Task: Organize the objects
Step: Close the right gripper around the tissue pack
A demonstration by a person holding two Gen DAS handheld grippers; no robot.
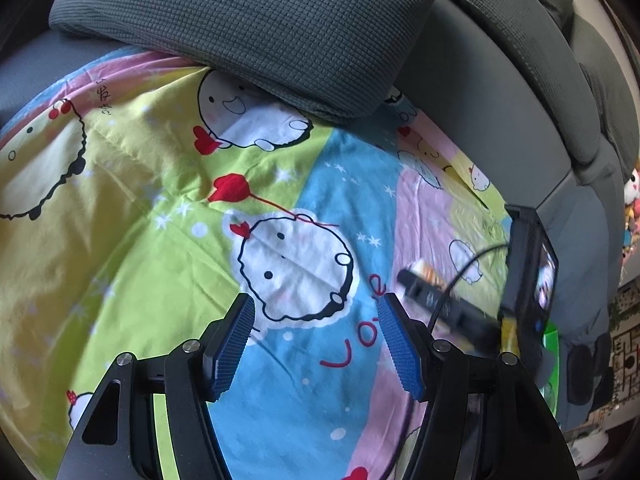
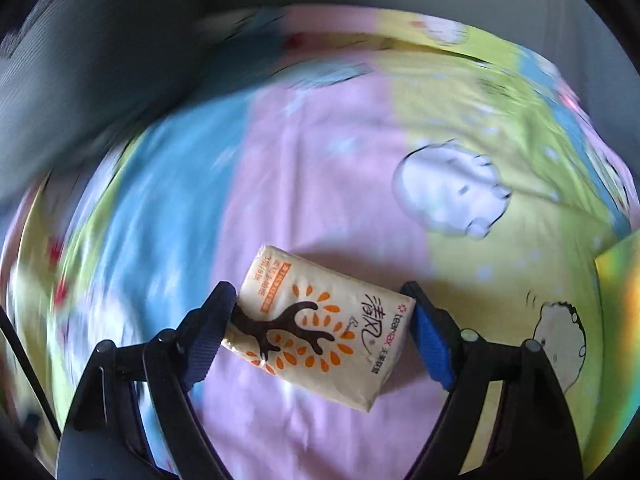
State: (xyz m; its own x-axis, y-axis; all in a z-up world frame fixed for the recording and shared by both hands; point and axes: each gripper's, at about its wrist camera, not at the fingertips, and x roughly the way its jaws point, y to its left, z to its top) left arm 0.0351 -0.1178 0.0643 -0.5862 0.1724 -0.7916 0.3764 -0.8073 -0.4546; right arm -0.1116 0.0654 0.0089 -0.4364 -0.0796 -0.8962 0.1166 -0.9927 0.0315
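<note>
- My right hand-held gripper (image 2: pixel 320 312) is clenched on the tissue pack (image 2: pixel 320 328), lifted above the pink stripe of the cartoon bedsheet (image 2: pixel 320 160). The sheet is smeared with motion blur, so I'd call this the carry step.
- My left hand-held gripper (image 1: pixel 316 340) is spread wide with nothing in it, hovering over the same sheet, just short of the grey pillow (image 1: pixel 248 28).
- Next I need a drop spot, but can't tell where from here. Pack sits skewed between the pads, so go gently.
</note>
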